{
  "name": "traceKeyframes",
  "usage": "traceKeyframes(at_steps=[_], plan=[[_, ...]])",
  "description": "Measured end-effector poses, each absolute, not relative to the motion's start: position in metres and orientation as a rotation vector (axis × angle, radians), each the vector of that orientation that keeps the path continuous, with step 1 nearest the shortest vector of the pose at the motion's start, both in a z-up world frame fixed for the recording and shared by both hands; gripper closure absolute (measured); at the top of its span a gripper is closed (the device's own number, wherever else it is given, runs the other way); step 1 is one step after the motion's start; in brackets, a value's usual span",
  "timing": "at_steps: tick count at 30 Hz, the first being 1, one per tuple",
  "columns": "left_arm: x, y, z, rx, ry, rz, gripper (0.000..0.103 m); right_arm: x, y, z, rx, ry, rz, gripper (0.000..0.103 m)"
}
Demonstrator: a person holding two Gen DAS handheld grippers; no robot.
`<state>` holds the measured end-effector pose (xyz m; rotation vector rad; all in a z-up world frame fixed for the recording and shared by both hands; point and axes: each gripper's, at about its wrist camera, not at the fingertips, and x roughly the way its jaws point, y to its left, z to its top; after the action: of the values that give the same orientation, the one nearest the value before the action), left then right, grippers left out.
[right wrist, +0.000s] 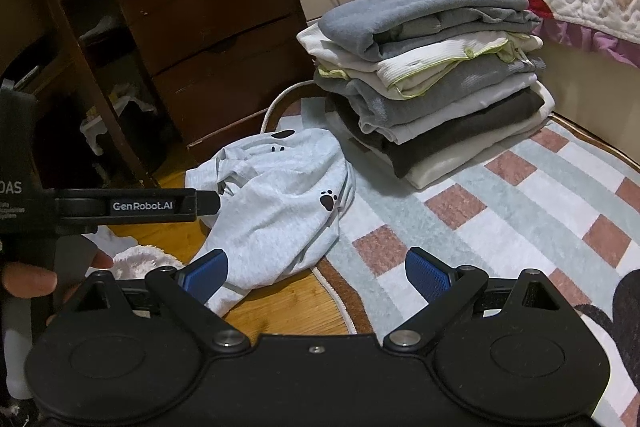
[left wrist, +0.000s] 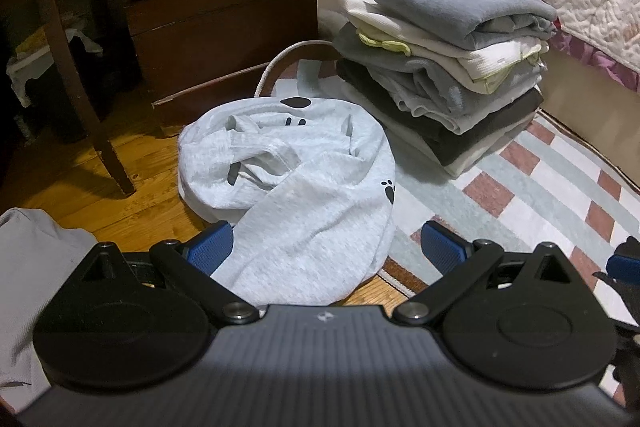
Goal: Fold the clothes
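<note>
Lying crumpled, grey paw-print garment (left wrist: pixel 288 183), seemingly sweatshirt

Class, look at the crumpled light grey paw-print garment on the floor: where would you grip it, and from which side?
Grip the paw-print garment at its near end, the long smooth flap trailing toward the open left gripper. Come in low from the near side: that flap probably pinches cleanly, while the far part is bunched in folds beside the stack of folded clothes.
</note>
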<state>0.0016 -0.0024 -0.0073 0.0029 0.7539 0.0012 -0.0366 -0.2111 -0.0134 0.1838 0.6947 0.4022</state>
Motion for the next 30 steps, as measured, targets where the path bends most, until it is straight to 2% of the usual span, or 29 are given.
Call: traceKeyframes(at_steps=[30], plan=[[0.0057,-0.0049,-0.0157,0.006,0.789,-0.011,0.001,-0.0372,-0.2095,-0.0151,0.203,0.686,0.428,0.006]])
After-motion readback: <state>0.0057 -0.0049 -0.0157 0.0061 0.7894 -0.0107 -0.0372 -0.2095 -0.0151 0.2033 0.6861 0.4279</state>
